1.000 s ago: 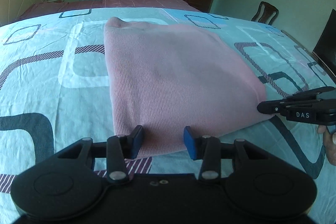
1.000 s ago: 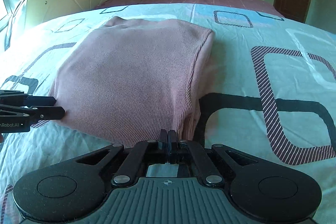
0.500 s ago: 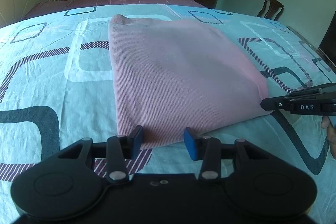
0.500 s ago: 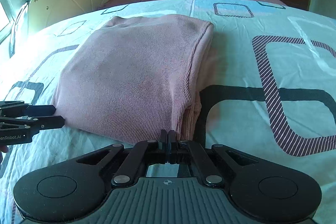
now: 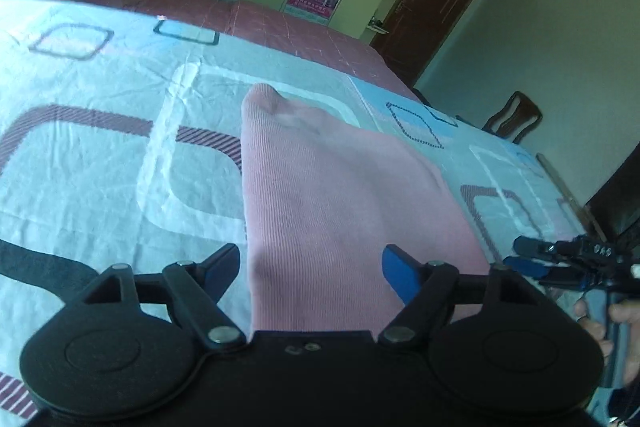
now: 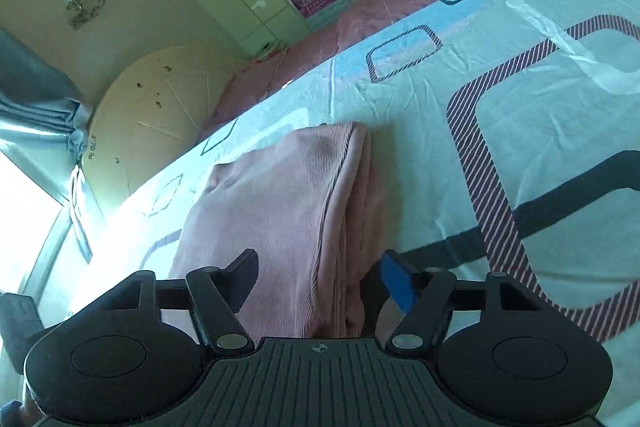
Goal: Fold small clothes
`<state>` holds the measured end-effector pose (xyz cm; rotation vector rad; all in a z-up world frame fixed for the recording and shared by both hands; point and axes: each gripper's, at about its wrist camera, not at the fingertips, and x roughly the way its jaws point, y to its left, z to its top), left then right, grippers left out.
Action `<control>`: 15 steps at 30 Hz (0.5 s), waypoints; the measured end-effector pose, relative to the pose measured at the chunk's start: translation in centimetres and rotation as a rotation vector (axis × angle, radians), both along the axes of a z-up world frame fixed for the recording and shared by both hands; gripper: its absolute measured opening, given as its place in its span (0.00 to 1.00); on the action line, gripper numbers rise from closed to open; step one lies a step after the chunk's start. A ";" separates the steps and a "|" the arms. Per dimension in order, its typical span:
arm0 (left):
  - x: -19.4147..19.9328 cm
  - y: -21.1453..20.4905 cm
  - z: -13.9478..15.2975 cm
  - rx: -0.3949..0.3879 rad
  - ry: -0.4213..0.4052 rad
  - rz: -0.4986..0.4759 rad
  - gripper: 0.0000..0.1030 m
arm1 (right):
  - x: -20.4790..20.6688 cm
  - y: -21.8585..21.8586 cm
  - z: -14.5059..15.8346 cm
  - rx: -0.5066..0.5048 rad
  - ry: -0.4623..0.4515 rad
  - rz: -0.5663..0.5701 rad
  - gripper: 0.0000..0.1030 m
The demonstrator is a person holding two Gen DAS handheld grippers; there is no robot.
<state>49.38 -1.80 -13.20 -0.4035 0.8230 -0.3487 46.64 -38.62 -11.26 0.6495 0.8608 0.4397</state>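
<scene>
A folded pink garment is seen lying flat on the bed, on a sheet with square patterns. The left gripper is held wide open above the near edge of the cloth, and nothing is gripped. The right gripper is also spread wide, above the stacked right edge. Bare sheet is seen all around the cloth. A chair is seen past the far corner.
</scene>
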 end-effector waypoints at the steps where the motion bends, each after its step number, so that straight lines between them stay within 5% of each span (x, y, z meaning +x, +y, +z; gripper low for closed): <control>1: 0.8 0.5 -0.7 -0.075 0.031 -0.004 0.76 | 0.8 -0.4 -0.5 0.030 0.026 0.017 0.61; 5: 3.1 0.9 -1.9 -0.087 0.084 0.039 0.69 | 3.6 -1.0 -2.4 0.072 0.083 0.079 0.56; 11: 4.5 -0.1 -3.4 -0.007 0.138 -0.028 0.64 | 5.8 -1.3 -3.4 0.078 0.105 0.188 0.54; 15: 5.3 -1.2 -3.1 0.052 0.150 -0.039 0.63 | 6.8 -0.2 -3.8 0.089 0.115 0.231 0.35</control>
